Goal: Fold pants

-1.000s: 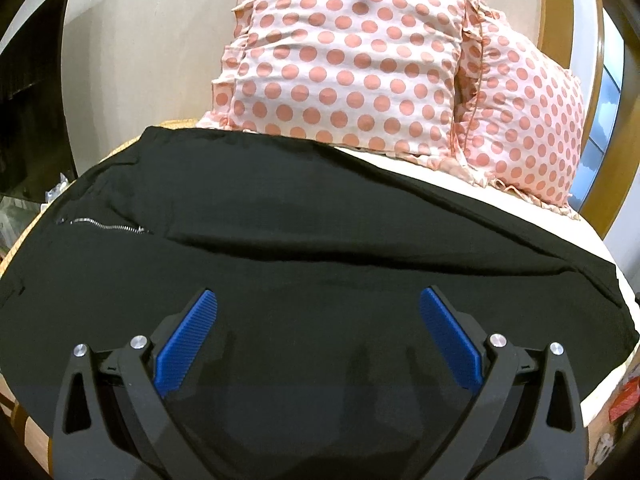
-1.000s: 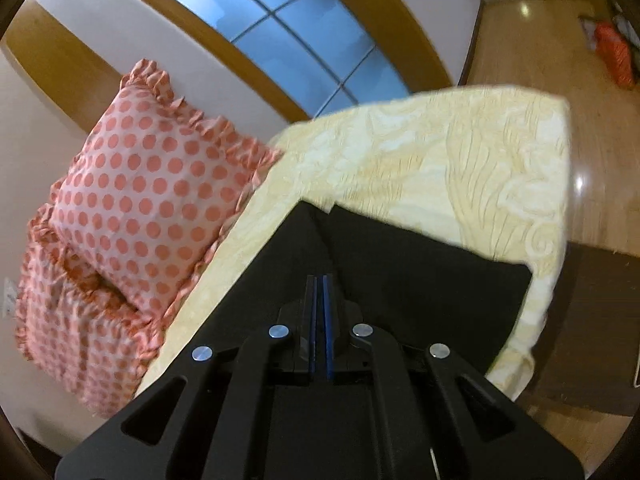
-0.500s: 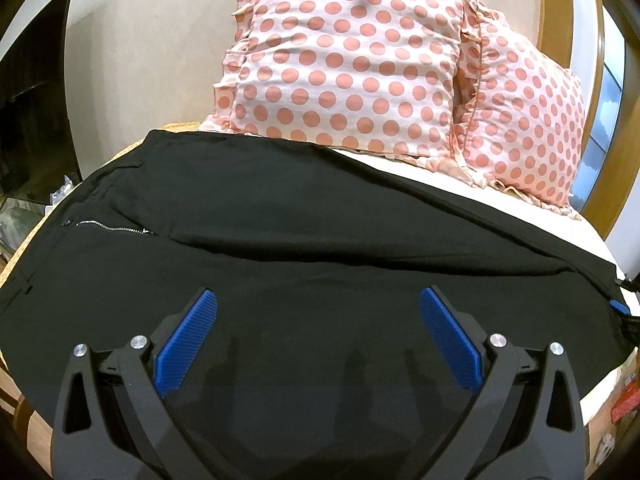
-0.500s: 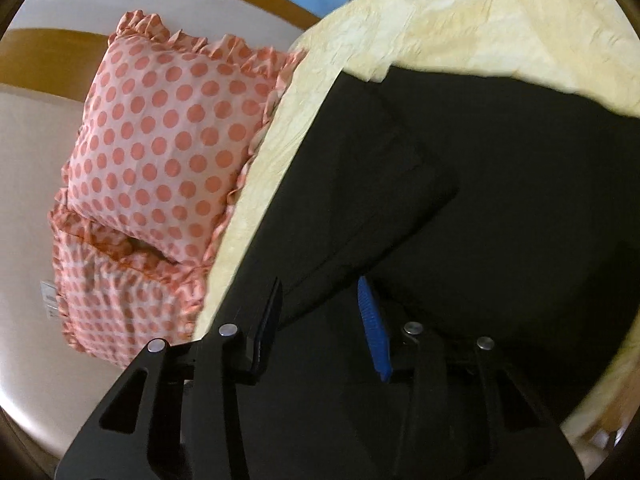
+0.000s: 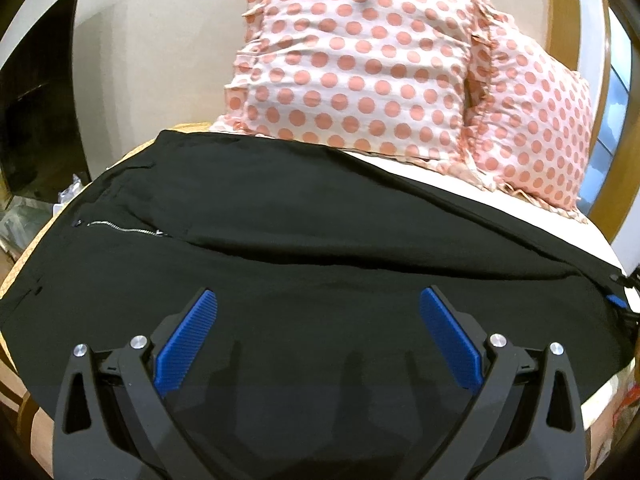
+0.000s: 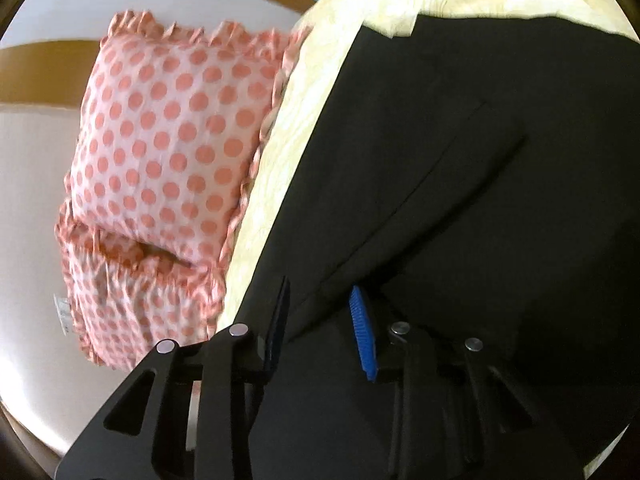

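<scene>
The left gripper point(image 5: 318, 312) hangs wide open over a pair of black pants point(image 5: 312, 240), its blue pads point(image 5: 188, 344) well apart and holding nothing. The cloth lies spread directly beneath and ahead of it on a pale yellow bedspread point(image 6: 280, 168), the zipper point(image 5: 120, 229) showing ahead and to its left. Beyond the pants, two polka-dot pillows point(image 5: 352, 64) lean against the wall.

The right gripper point(image 6: 320, 312) sits low at the far leg end, jaws partly open with a fold edge of the cloth running between them; no firm pinch is visible. A diagonal hem line runs ahead and to its right, where one leg lies over the other.

The step in hand looks to be settling the legs one upon the other. To do it well, the right gripper would best let the hem drop flat with both edges matched, while the left presses or grips near the waist so the cloth does not drag or bunch.
</scene>
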Demonstrator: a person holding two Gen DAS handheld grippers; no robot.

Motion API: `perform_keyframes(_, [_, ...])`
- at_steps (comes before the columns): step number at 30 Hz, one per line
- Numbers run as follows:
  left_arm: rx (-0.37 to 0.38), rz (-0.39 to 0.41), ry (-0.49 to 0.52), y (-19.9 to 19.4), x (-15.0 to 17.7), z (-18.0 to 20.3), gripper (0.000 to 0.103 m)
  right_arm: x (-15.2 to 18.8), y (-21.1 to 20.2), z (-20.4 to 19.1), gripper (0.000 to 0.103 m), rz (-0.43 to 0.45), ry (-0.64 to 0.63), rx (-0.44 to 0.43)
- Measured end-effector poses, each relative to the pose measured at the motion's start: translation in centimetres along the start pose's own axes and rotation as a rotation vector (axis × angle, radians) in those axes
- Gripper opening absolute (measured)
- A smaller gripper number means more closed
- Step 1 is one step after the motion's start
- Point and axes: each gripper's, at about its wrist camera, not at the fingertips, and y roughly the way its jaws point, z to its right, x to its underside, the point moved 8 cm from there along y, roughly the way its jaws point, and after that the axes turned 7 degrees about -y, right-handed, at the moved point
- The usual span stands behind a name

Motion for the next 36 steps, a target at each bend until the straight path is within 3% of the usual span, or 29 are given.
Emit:
perform_keyframes(2, [0.008, -0.014, -0.023, 0.4, -0.1, -0.2, 0.101, 0.3, 0.6, -0.3, 0.033, -0.034, 0.013, -0.026])
perform_keyframes(4, [0.029, -0.031, -0.041, 0.6, 0.0, 0.0, 0.101, -0.1, 0.8, -0.4, 0.033, -0.009, 0.013, -0.015])
perform_keyframes(10, [-0.014, -0.002, 0.006, -0.3, -0.9, 0.0, 0.101, -2.5, -1.9, 1.8, 0.03, 0.197, 0.016, 0.09])
perform_keyframes(12, [-0.039, 0.012, 0.026, -0.4, -1.9, -0.3, 0.101, -3.1, -1.9, 2.1, 0.025, 0.23, -0.009, 0.114])
perform_keyframes(13, [-0.047, 0.015, 0.037, -0.4, -2.7, -0.3, 0.101, -3.3, -1.6, 2.2, 0.015, 0.239, -0.018, 0.116])
perform_keyframes(14, [-0.05, 0.017, 0.045, -0.4, -3.4, -0.3, 0.101, -3.5, -1.6, 2.4, 0.006, 0.245, -0.019, 0.101])
perform_keyframes(17, [-0.056, 0.018, 0.066, -0.2, -5.3, -0.3, 0.101, -3.6, -2.4, 2.4, 0.003, 0.27, -0.025, -0.008])
perform_keyframes(20, [-0.046, 0.027, 0.073, 0.6, -8.1, -0.5, 0.101, -3.3, -4.5, 1.3, 0.003, 0.308, -0.115, -0.072])
perform_keyframes(24, [-0.056, -0.003, 0.013, 4.7, -12.0, -1.7, 0.101, -3.2, -7.0, 0.3, 0.003, 0.357, -0.193, -0.088])
perform_keyframes(27, [-0.072, -0.08, -0.092, 9.4, -14.0, -3.2, 0.101, -3.3, -7.0, -0.1, 0.003, 0.357, -0.199, -0.094])
perform_keyframes(30, [-0.094, -0.19, -0.208, 14.8, -15.2, -4.8, 0.101, -3.7, -6.4, 0.3, 0.003, 0.345, -0.184, -0.088])
perform_keyframes(36, [-0.185, -0.254, -0.313, 21.0, -17.1, -7.3, 0.1, -4.3, -7.0, 1.3, 0.003, 0.35, -0.165, -0.081])
